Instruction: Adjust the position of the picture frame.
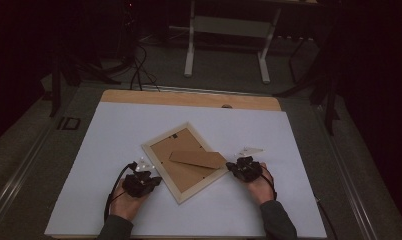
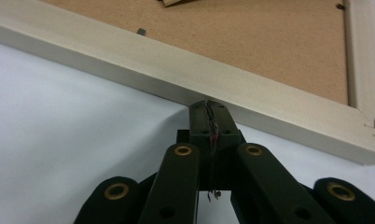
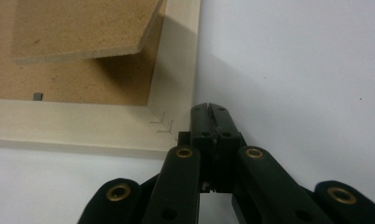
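**Two closed grippers flanking a face-down picture frame**

At the left of the high view, the person's left hand (image 1: 125, 200) is holding the left gripper (image 1: 150, 181) low over the white table (image 1: 114, 130), its tips pointing at the picture frame (image 1: 161, 167). In the left gripper view its jaws are sitting pressed together with nothing between them, their tips right at the outer edge of the frame's pale wooden rail (image 2: 176, 77), touching it or just short of it.

In the middle, the frame is lying face down and turned at an angle, its brown backing board (image 1: 175, 145) showing upward. The cardboard stand (image 1: 198, 159) is lying across the back, its end reaching toward the frame's right corner.

At the right, the person's right hand (image 1: 261, 185) is holding the right gripper (image 1: 231, 166) just beside that corner. In the right gripper view its jaws are likewise sitting closed and empty, the tips alongside the mitred corner (image 3: 163, 125), with the stand (image 3: 83, 28) lifting slightly off the backing.
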The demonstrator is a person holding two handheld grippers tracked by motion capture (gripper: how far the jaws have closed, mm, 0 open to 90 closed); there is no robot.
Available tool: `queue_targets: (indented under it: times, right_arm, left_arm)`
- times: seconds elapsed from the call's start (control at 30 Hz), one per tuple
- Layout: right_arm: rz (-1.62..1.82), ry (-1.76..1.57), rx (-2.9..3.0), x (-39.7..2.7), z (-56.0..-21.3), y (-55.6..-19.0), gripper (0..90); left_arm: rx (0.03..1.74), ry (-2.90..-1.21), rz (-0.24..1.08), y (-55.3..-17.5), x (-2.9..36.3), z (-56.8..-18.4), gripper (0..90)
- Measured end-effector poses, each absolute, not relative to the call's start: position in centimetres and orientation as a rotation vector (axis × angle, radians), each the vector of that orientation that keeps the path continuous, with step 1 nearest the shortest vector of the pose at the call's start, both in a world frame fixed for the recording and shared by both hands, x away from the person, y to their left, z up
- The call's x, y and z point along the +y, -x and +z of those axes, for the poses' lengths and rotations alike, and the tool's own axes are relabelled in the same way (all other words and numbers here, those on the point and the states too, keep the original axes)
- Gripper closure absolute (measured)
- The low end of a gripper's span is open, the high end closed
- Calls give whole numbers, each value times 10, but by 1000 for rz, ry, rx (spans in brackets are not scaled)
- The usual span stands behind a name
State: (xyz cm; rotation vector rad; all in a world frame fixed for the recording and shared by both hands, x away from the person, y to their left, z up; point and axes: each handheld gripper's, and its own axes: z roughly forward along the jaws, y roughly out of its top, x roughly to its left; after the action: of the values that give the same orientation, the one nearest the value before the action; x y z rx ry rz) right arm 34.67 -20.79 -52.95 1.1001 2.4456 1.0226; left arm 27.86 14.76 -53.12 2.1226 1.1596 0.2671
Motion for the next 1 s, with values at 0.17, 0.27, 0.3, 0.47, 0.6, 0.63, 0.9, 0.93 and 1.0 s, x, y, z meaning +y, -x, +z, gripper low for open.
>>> queue_targets:
  times: [0.17,0.27,0.3,0.47,0.6,0.63,0.9,0.93,1.0]
  right_arm:
    - [1029,-1112,2447,-210,-530,-343,896]
    - [1029,-1112,2449,-211,-530,-342,896]
    - [1030,-1110,2450,-211,-530,-341,896]
    - [1026,-1105,2459,-213,-529,-338,897]
    - [1021,-1099,2464,-213,-529,-335,897]
    - [1021,-1099,2464,-213,-529,-335,897]
    - [1016,-1103,2476,-215,-528,-330,896]
    - [1016,-1103,2476,-215,-528,-330,896]
    - [1016,-1099,2477,-215,-528,-329,896]
  left_arm:
    - [1178,-2105,276,-283,146,-532,900]
    - [1182,-2097,284,-286,146,-532,900]
    - [1186,-2092,285,-288,146,-533,900]
    - [1205,-2062,276,-295,147,-534,900]
    - [1211,-2044,274,-298,147,-535,900]
    - [1211,-2044,274,-298,147,-535,900]
    - [1213,-2052,292,-304,145,-535,900]
    - [1213,-2057,296,-305,144,-534,900]
    - [1218,-2057,298,-308,143,-534,900]
